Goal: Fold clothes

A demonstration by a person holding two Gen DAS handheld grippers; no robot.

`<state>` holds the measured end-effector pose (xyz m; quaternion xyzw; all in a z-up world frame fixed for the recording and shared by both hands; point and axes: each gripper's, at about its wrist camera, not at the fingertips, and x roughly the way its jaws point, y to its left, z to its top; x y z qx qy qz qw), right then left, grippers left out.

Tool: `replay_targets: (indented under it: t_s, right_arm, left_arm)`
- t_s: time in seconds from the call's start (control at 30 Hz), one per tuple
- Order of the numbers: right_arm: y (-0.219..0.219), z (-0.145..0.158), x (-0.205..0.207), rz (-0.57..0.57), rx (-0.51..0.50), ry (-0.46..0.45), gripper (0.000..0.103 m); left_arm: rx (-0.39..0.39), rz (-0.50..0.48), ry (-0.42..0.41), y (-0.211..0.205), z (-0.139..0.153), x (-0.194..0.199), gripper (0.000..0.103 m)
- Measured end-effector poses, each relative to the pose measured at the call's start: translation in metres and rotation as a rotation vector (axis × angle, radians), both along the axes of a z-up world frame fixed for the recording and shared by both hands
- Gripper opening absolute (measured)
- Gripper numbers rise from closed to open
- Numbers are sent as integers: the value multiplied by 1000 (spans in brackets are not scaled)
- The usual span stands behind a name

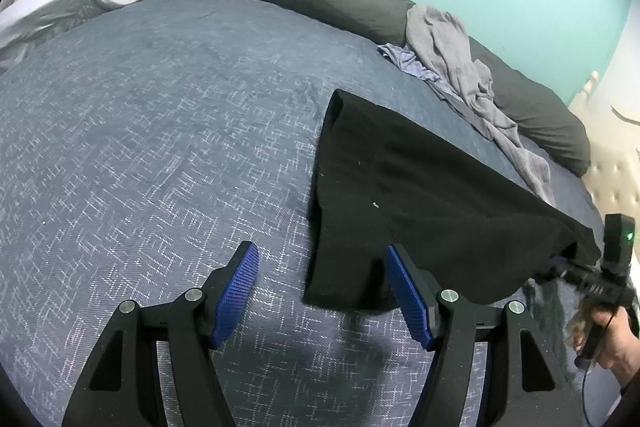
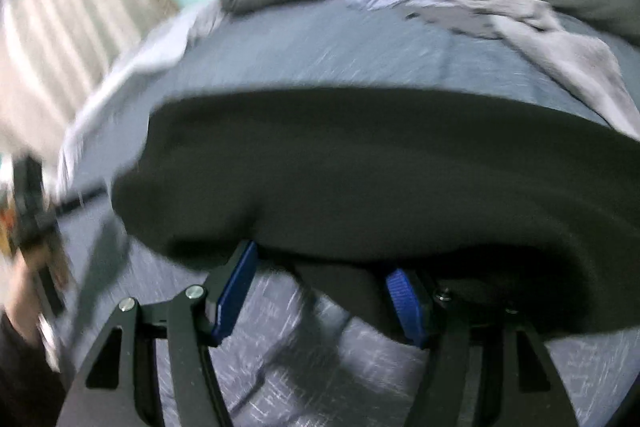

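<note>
While black garment (image 1: 420, 195) hangs draped over spread right gripper (image 2: 324, 291), unpinched, left gripper (image 1: 324, 291) spread, empty above bedspread (image 1: 160, 131). Step: laying out. Next: lower, flatten.

Right wrist view motion-blurred throughout, black garment (image 2: 360, 179) draped over right gripper (image 2: 324, 291), hiding its fingertips, grip on the cloth unclear
</note>
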<state>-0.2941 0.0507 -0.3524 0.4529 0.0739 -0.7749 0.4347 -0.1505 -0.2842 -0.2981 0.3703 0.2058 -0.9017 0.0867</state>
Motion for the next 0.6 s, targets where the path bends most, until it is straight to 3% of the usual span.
replay_targets:
  t_s: [0.13, 0.2, 0.3, 0.43, 0.6]
  right_arm:
    - [-10, -4, 7, 42, 20, 18, 63]
    - [-7, -2, 6, 37, 17, 23, 31]
    - [4, 3, 9, 53, 11, 39, 7]
    - [16, 9, 23, 124, 1, 55, 4]
    - [18, -3, 42, 210, 89, 46, 4]
  left_arm:
    - [5, -2, 2, 0, 0, 0, 70]
    - [6, -2, 3, -1, 0, 0, 70]
    - [8, 0, 5, -1, 0, 0, 70]
    - [5, 0, 7, 0, 1, 0, 70]
    - [-5, -5, 5, 2, 2, 1, 70]
